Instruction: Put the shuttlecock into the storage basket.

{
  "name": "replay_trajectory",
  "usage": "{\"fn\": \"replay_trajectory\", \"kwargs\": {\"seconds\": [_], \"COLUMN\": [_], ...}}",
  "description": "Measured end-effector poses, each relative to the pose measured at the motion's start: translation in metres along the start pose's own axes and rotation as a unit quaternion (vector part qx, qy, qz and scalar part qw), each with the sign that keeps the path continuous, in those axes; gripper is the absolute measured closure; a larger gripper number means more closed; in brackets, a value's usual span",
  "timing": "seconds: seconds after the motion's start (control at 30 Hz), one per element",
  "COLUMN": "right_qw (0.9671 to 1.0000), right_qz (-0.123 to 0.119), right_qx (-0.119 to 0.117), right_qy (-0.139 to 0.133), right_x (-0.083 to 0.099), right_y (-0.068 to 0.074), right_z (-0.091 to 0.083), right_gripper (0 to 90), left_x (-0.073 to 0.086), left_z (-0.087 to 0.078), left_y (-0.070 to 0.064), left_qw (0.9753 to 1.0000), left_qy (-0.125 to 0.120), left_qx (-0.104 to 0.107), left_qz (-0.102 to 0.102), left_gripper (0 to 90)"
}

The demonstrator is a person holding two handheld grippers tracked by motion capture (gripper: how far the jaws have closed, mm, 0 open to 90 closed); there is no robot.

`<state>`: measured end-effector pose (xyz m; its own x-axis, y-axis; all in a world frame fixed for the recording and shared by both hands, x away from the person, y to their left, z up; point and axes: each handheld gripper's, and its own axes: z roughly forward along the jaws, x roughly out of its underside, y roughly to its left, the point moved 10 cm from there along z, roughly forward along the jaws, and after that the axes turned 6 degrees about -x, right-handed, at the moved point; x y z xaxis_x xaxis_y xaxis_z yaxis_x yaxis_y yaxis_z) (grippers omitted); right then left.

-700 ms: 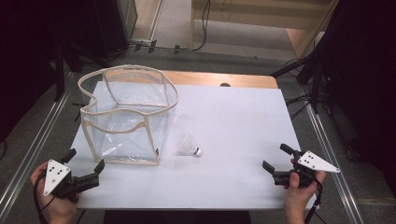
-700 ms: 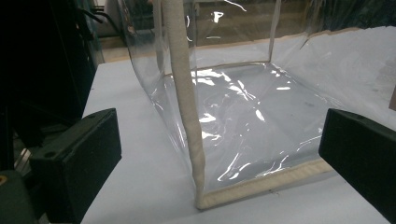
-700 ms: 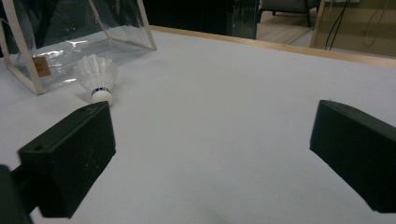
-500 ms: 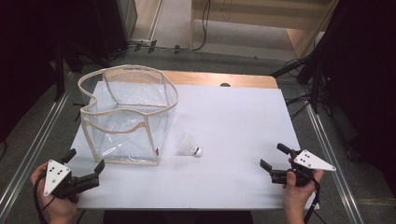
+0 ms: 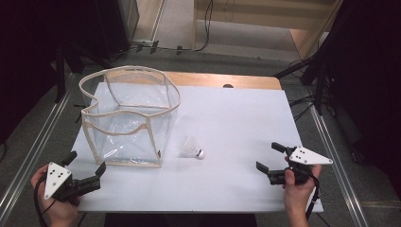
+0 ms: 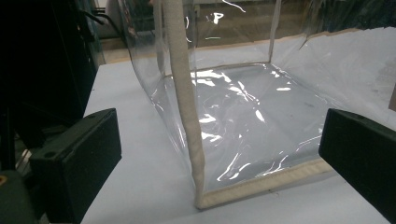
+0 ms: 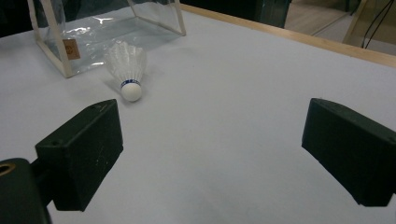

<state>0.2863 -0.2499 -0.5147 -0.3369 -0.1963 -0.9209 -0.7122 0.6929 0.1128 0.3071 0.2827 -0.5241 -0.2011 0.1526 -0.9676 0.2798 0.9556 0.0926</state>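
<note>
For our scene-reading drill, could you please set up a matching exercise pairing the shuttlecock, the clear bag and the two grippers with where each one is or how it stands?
Things:
1. shuttlecock
2. clear bag
3. left gripper
4. right gripper

Places or states:
A. open, empty, at the near left corner of the white table, pointing at the bag's corner seam
B. lies on its side, beside the bag, cork end toward the right gripper
C. stands open-topped on the left half of the table
D. open, empty, near the right edge, aimed toward the shuttlecock

Pairs: 1-B, 2-C, 3-A, 4-D
</note>
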Motion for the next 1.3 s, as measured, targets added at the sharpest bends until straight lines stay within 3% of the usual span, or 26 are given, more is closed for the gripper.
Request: {"fn": "replay_trajectory", "kwargs": {"seconds": [0.43,0.6,0.73,1.3], "right_qw": [0.9995,0.9992,0.9987,0.9920], "right_qz": [-0.010,-0.013,-0.018,-0.056], "right_qx": [-0.013,0.003,-0.006,-0.025], "right_qy": [0.027,0.038,0.048,0.110], "right_x": [-0.017,-0.022,-0.026,-0.037], "right_y": [0.005,0.004,0.007,0.026], "right_z": [0.018,0.024,0.031,0.075], "right_gripper": [1.5,0.0,0.0,0.0], "left_x": [0.001,0.000,0.000,0.000], "left_z": [0.000,0.000,-0.001,-0.001], "left_y": [-0.001,-0.001,0.000,-0.002], "left_qw": [1.0000,1.0000,1.0000,1.0000], "left_qy": [0.002,0.001,0.000,0.001], "left_qx": [0.002,0.002,0.002,0.003], "left_qz": [0.004,0.002,0.000,0.004], "left_gripper": [0.0,0.0,0.0,0.0]}}
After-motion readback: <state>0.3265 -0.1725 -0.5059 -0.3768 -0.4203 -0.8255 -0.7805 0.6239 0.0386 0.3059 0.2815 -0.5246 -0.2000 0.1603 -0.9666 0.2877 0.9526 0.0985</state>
